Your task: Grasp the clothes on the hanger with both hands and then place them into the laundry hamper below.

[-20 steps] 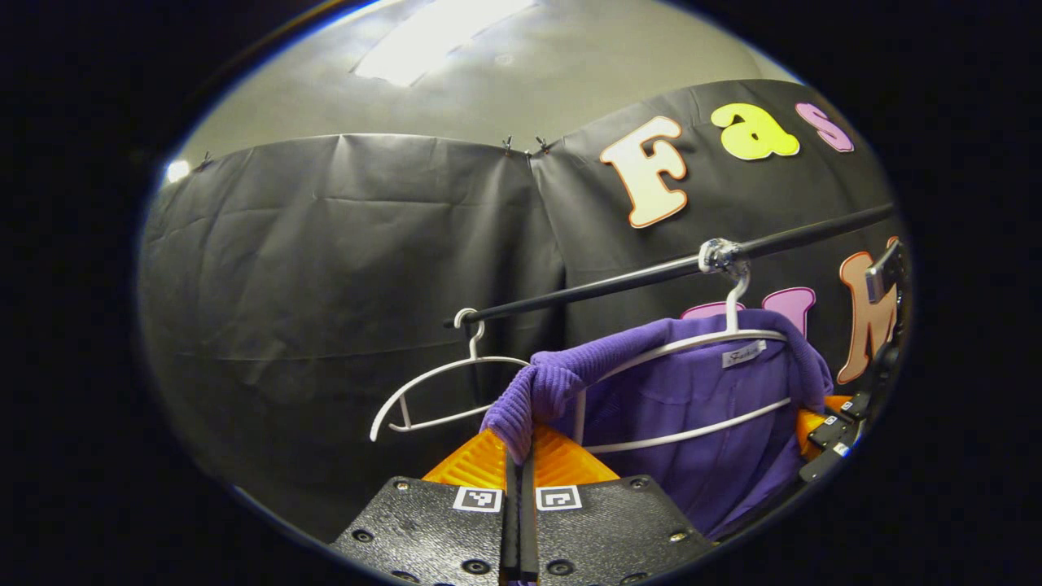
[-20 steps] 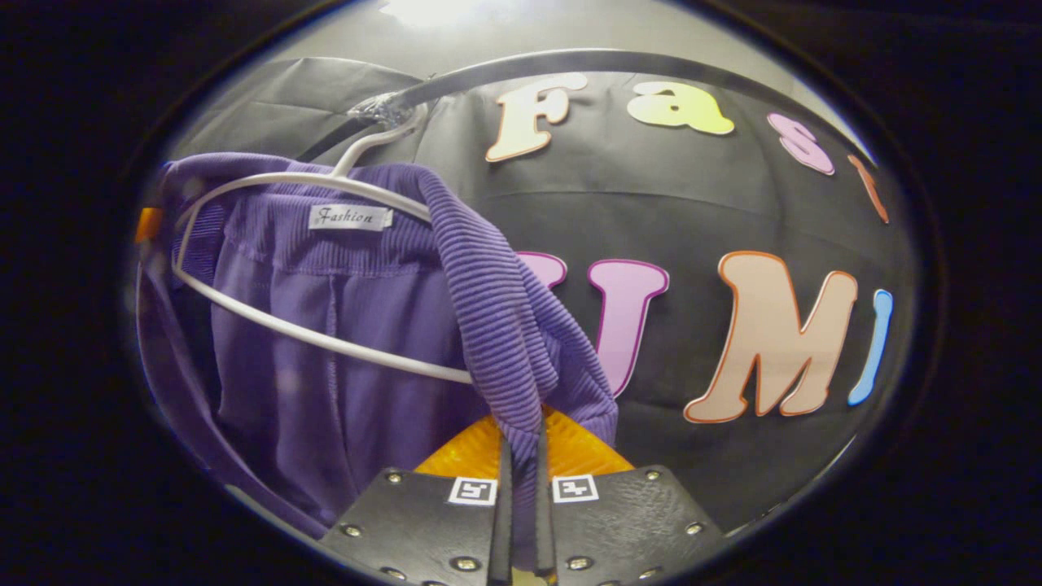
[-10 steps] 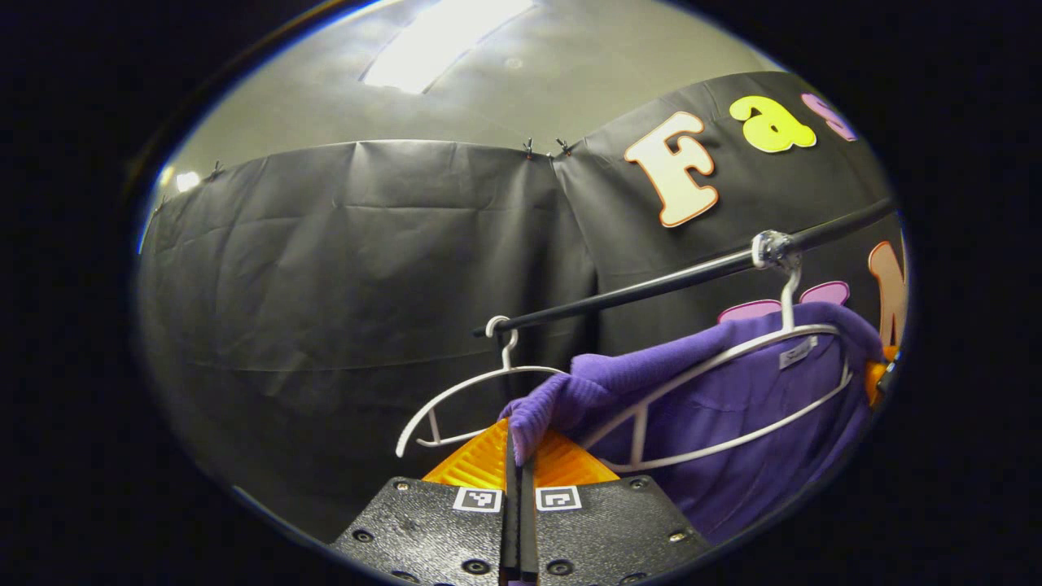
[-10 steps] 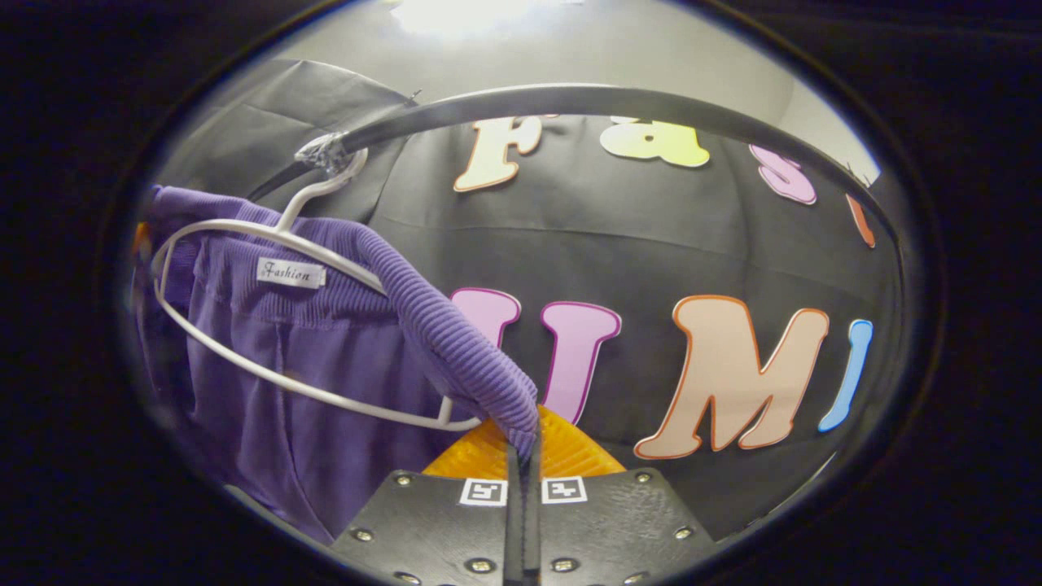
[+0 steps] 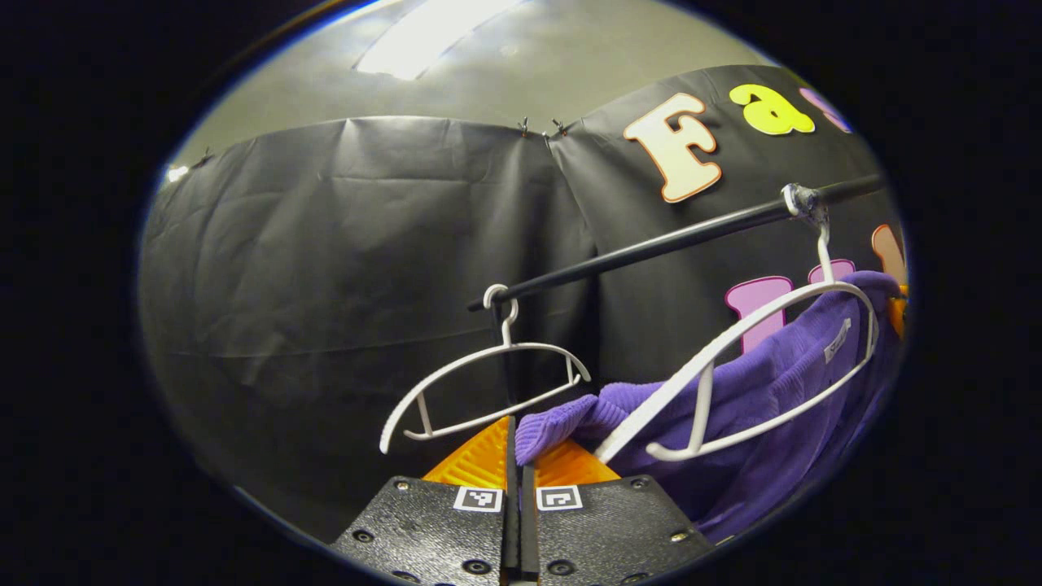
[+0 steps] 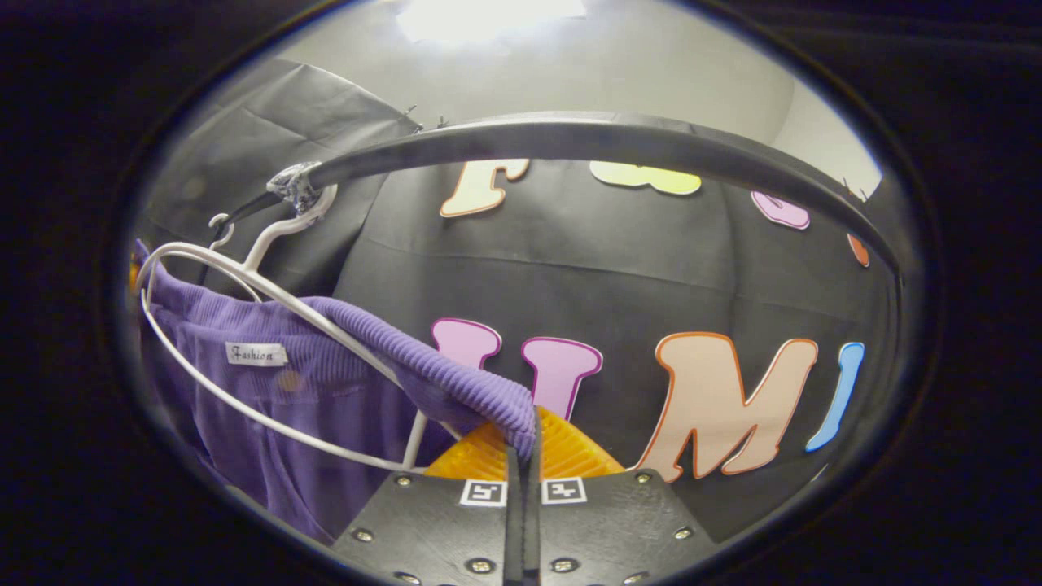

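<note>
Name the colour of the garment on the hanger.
Purple ribbed knit garment, clearest in the right gripper view.

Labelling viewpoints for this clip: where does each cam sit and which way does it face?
Left gripper view: rides the left hand-held gripper, facing up along its fingers at the rail, an empty hanger and the purple garment pinched at its tip.
Right gripper view: rides the right hand-held gripper, facing up under the rail, pinching the garment's other shoulder.
Shared: the rail, the garment and its white hanger.
</note>
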`<move>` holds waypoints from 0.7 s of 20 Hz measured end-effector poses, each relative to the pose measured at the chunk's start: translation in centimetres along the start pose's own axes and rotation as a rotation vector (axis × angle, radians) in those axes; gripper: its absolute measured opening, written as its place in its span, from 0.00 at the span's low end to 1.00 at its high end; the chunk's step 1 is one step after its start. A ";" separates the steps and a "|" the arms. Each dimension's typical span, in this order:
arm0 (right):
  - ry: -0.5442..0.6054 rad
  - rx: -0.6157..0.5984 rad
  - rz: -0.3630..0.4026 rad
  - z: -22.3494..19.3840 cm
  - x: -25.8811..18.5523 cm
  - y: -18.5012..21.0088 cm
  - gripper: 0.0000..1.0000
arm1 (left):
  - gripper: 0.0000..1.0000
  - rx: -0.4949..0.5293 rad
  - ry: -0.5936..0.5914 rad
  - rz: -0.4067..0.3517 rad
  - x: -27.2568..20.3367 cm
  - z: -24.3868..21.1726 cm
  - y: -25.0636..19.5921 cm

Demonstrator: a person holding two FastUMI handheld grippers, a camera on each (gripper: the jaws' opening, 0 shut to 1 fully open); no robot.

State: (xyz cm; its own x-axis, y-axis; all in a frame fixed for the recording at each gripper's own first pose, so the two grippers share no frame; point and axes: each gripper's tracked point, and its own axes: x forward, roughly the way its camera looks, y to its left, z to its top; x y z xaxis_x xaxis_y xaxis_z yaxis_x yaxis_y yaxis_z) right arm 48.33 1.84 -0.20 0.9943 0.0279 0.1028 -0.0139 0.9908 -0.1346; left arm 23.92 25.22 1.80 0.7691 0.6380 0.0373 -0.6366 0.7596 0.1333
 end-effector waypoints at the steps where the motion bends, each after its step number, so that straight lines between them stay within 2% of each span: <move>1: -0.002 -0.005 -0.006 0.0 0.1 0.0 0.01 | 0.00 -0.004 -0.004 -0.010 0.2 -0.4 -0.2; 6: -0.012 -0.012 -0.042 0.1 1.0 -0.2 0.01 | 0.01 -0.004 -0.044 -0.055 0.6 -1.4 -0.7; 14: -0.048 -0.047 -0.090 0.8 2.3 -0.8 0.01 | 0.01 0.013 -0.010 -0.097 0.3 -4.4 -1.9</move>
State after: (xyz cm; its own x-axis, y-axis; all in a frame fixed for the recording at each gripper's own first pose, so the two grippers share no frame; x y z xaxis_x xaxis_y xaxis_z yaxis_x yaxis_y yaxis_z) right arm 50.53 1.23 0.90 0.9851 -0.0535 0.1634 0.0814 0.9822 -0.1690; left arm 25.16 24.55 -2.85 0.8276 0.5603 0.0336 -0.5585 0.8159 0.1493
